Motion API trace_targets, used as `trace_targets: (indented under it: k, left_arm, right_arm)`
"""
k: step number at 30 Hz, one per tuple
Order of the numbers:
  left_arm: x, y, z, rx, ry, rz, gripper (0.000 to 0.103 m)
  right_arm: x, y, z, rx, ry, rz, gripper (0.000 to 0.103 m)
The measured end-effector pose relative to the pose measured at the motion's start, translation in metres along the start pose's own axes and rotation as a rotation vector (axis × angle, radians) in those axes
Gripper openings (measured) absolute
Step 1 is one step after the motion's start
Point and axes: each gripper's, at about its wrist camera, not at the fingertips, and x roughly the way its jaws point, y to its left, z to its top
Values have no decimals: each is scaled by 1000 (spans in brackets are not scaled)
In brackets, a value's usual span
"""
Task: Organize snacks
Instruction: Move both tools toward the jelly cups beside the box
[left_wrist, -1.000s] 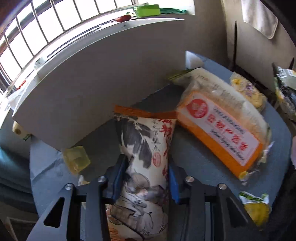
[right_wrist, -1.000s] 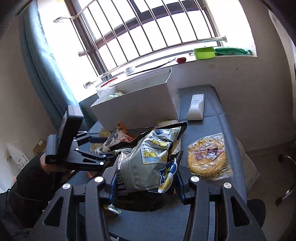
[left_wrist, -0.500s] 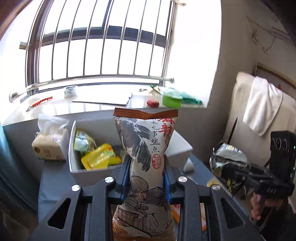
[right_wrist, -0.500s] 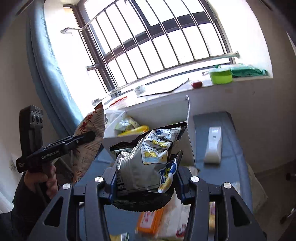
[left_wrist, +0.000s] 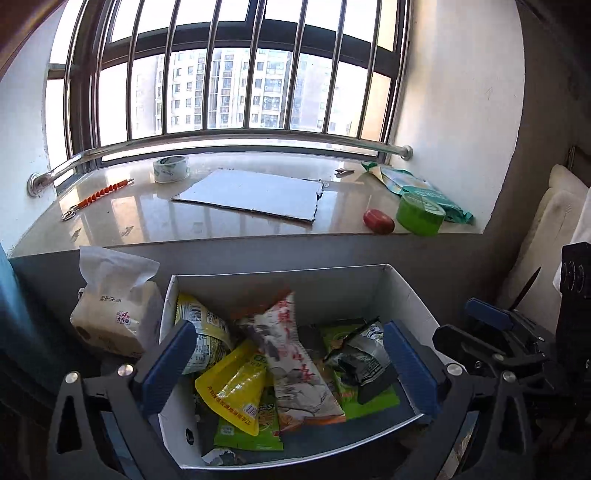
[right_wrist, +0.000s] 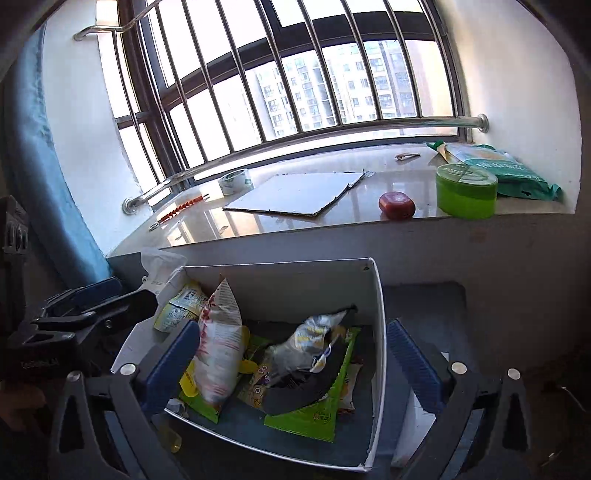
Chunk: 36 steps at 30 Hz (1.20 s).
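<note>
Snacks sit inside the white box; my left gripper and right gripper hover over it, jaws spread and empty; the ink-painted bag leans beside the grey chip bag, presumably where each dropped.

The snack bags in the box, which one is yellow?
The yellow pouch with a white label, lying near the front left of the white box. Beside it are the white-and-red illustrated bag and a silver bag.
</note>
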Motion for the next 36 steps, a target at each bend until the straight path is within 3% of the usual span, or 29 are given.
trace_targets:
  k: [9,13,21,26,30,32,36]
  left_arm:
    - [-87,14,-60,8,-111,-49,103]
    - [-129,10,-107,39,-141,1,103]
    - [-192,13,-215,-34,-151,-57,103]
    - [-207,25,-246,-93,-134,-50,103]
    - [-212,34,-254,-119,-126,-34,103]
    - [-212,37,-255,-127,-124,-25,103]
    - [-213,45,-256,-140,-122,-22,103]
  right_arm:
    - [-65,5,-37,-45,-57,68,103]
    - [-103,16,-73,-66,-81,124,103]
    - [-146,45,-157,-79,-64,205,103]
    - [-120,79,-182,-132,69,270,103]
    - [-83,112,-182,-202,157,288,103]
    - [-59,131,-178,-264,205,314,103]
    - [-8,168,-179,-438,334,271,103]
